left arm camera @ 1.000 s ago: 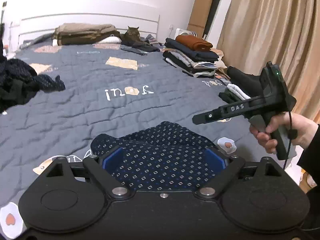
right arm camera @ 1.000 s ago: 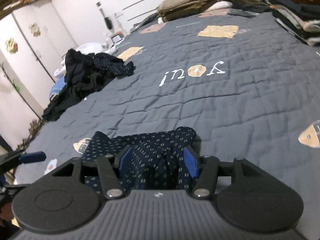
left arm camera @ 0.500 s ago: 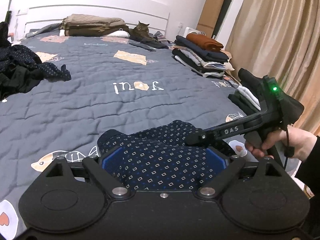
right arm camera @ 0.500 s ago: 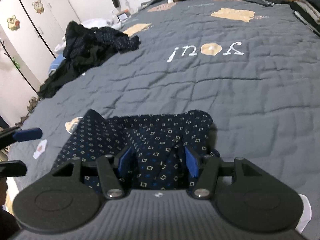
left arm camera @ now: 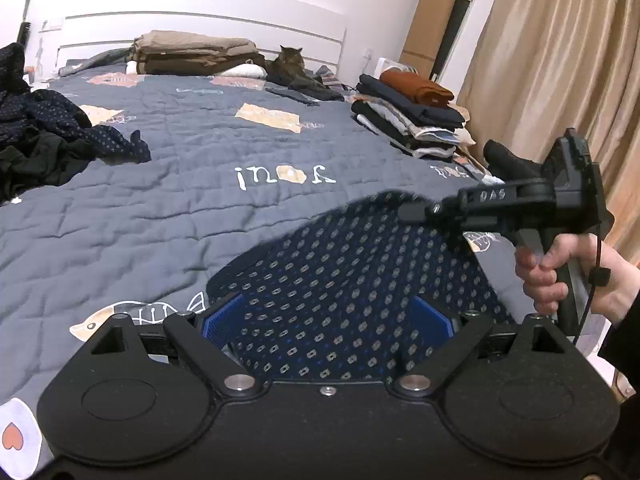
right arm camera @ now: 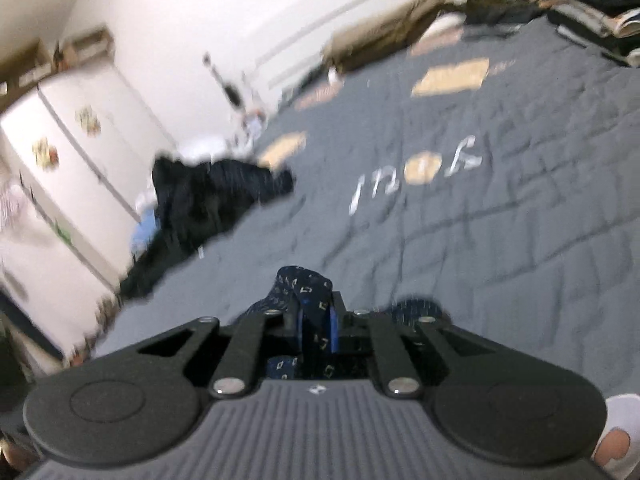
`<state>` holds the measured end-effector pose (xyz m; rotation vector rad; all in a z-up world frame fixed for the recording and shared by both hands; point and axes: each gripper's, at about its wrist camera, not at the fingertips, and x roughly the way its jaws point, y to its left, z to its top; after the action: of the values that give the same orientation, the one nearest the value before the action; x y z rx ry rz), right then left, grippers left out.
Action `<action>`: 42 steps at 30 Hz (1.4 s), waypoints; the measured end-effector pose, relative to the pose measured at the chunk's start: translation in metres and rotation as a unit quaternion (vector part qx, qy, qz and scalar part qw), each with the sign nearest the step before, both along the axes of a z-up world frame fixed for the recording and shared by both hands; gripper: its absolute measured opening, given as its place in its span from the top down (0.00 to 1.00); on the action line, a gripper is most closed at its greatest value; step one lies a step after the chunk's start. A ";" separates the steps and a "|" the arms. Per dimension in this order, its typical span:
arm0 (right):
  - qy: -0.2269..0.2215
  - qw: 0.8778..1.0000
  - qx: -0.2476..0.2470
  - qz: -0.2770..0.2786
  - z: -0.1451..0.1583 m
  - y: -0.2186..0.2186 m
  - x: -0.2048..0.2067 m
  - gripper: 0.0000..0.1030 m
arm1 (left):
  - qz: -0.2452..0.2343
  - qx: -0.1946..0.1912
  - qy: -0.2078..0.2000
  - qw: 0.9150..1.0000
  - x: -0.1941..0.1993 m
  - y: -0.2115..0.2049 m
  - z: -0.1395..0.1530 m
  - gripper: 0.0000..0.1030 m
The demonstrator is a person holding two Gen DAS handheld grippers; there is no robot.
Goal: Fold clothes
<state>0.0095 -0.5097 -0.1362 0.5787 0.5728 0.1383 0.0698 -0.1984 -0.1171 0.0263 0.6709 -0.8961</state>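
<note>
- Left wrist view: navy patterned garment point(left arm camera: 340, 280) in the near middle, on a grey quilted bedspread point(left arm camera: 160, 208), spread between the wide-apart blue pads point(left arm camera: 222, 320) of the left gripper point(left arm camera: 328, 320); whether those pads press the cloth, cannot tell.
- Same view, right side: right gripper point(left arm camera: 412, 212) held by a bare hand point(left arm camera: 560, 276), its tip pinching the garment's far right corner and lifting it off the bed into a slanted sheet.
- Right wrist view, blurred: right gripper point(right arm camera: 316, 328) with jaws closing, nearly together, a bunched fold of the navy patterned garment point(right arm camera: 304, 292) clamped between them and sticking up past the tips.
- Only in the left wrist view: tabby cat point(left arm camera: 290, 64) lying at the far end by the white headboard point(left arm camera: 200, 24), beside folded tan and brown bedding point(left arm camera: 196, 52); tall stack of folded clothes point(left arm camera: 412, 120) at the far right, rust-orange piece on top; beige curtain point(left arm camera: 560, 80) along the right; cardboard box point(left arm camera: 436, 12) upright in the far corner.
- Only in the right wrist view: white wardrobe point(right arm camera: 80, 152) with small stickers on its doors, on the far left.
- Seen in both: heap of dark unfolded clothes point(left arm camera: 48, 136) on the bed's left side; white lettering point(left arm camera: 286, 176) stitched mid-bedspread, upside down from here.
</note>
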 end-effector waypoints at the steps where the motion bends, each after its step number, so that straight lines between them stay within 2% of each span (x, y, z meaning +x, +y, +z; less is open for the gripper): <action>1: 0.000 1.000 -0.004 -0.007 -0.003 -0.002 0.001 0.89 | -0.001 0.001 0.001 1.000 0.000 -0.001 -0.001 0.13; 8: 0.075 0.997 -0.029 -0.002 -0.043 -0.003 0.021 0.81 | -0.008 0.014 0.006 1.000 -0.001 -0.005 -0.008 0.13; 9: 0.077 0.997 -0.028 -0.004 -0.042 -0.004 0.021 0.75 | -0.007 0.014 0.007 1.000 -0.001 -0.005 -0.009 0.13; 10: 0.078 0.997 -0.027 -0.006 -0.040 -0.006 0.020 0.69 | -0.006 0.013 0.007 1.000 -0.001 -0.004 -0.009 0.13; 13: 0.056 0.998 -0.029 -0.017 -0.020 -0.011 0.009 0.63 | -0.003 0.006 0.010 1.000 0.001 -0.002 -0.008 0.13; 16: 0.025 0.999 -0.022 -0.014 0.001 -0.014 -0.001 0.60 | 0.001 -0.008 0.015 1.000 0.005 0.000 -0.009 0.13; 19: 0.027 0.999 -0.024 0.005 0.003 -0.012 -0.001 0.60 | 0.013 -0.042 0.052 0.998 0.021 0.004 -0.013 0.13; 22: 0.050 0.998 -0.022 0.001 -0.012 -0.012 0.003 0.60 | 0.045 -0.080 0.101 0.991 0.048 0.014 -0.024 0.13; 26: 0.074 0.997 -0.016 0.000 -0.031 -0.012 0.009 0.60 | 0.083 -0.098 0.167 0.978 0.083 0.021 -0.044 0.13; 30: 0.083 0.996 -0.022 0.008 -0.037 -0.009 0.011 0.60 | 0.094 -0.104 0.233 0.962 0.109 0.021 -0.069 0.13; 33: 0.087 0.996 -0.019 0.012 -0.041 -0.009 0.012 0.60 | 0.093 -0.095 0.280 0.951 0.122 0.015 -0.091 0.13; 35: 0.089 0.996 -0.018 0.014 -0.042 -0.009 0.014 0.60 | 0.088 -0.102 0.301 0.944 0.128 0.012 -0.102 0.13; 37: 0.091 0.996 -0.019 0.017 -0.044 -0.009 0.014 0.60 | 0.079 -0.112 0.310 0.941 0.133 0.008 -0.106 0.13; 39: 0.093 0.995 -0.018 0.017 -0.045 -0.009 0.015 0.60 | 0.061 -0.114 0.307 0.943 0.133 0.000 -0.108 0.15; 41: 0.093 0.995 -0.019 0.018 -0.046 -0.009 0.015 0.60 | 0.042 -0.109 0.292 0.949 0.129 -0.009 -0.109 0.39; 42: 0.093 0.995 -0.021 0.018 -0.046 -0.009 0.015 0.60 | 0.032 -0.107 0.285 0.952 0.126 -0.013 -0.109 0.63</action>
<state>0.0243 -0.5187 -0.1818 0.5445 0.7657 0.1072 0.1962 -0.2111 -0.2260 -0.4620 1.0985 -0.9136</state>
